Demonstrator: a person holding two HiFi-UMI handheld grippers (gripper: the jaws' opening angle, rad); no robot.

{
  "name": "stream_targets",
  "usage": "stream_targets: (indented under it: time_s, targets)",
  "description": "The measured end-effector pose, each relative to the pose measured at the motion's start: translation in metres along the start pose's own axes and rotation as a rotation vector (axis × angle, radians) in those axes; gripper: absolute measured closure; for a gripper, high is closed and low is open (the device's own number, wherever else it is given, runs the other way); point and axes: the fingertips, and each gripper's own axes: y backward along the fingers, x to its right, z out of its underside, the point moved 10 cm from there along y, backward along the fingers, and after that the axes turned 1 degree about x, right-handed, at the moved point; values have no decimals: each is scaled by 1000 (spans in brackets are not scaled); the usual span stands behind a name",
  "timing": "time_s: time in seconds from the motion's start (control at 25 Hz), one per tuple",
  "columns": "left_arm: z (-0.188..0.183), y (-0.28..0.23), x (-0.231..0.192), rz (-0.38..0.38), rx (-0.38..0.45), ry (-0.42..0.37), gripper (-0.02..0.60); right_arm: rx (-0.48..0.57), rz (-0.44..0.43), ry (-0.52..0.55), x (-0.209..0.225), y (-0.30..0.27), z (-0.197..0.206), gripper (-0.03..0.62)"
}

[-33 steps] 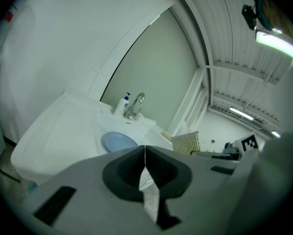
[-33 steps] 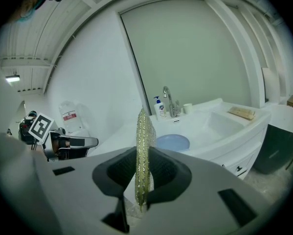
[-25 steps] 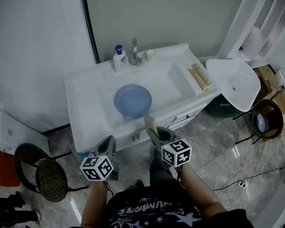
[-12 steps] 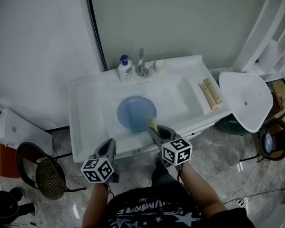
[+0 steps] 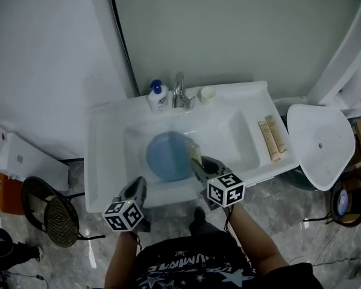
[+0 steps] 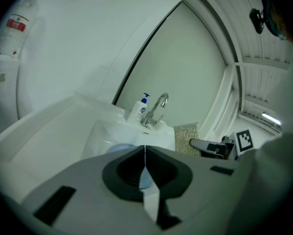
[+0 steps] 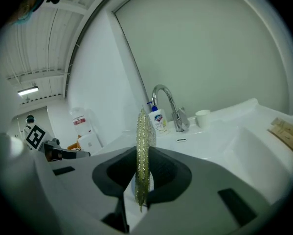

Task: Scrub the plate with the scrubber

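The right gripper (image 5: 198,165) pinches the thin scrubber (image 7: 143,151) over the blue plate (image 5: 166,156), while the left gripper (image 5: 137,188) hangs closed and empty

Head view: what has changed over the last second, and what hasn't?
The right gripper, shut on the scrubber, moved forward from the front edge of the sink to over the basin, beside the right edge of the blue plate. The left gripper stays shut and empty at the front edge; the plate lies where it was.
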Motion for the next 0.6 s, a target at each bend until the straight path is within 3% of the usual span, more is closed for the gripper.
stream_targets:
  time_s: [0.6]
  targets:
    - [-6,-70,29,-96,-3,44,563,-72,-64,12,92,-23,-13,520]
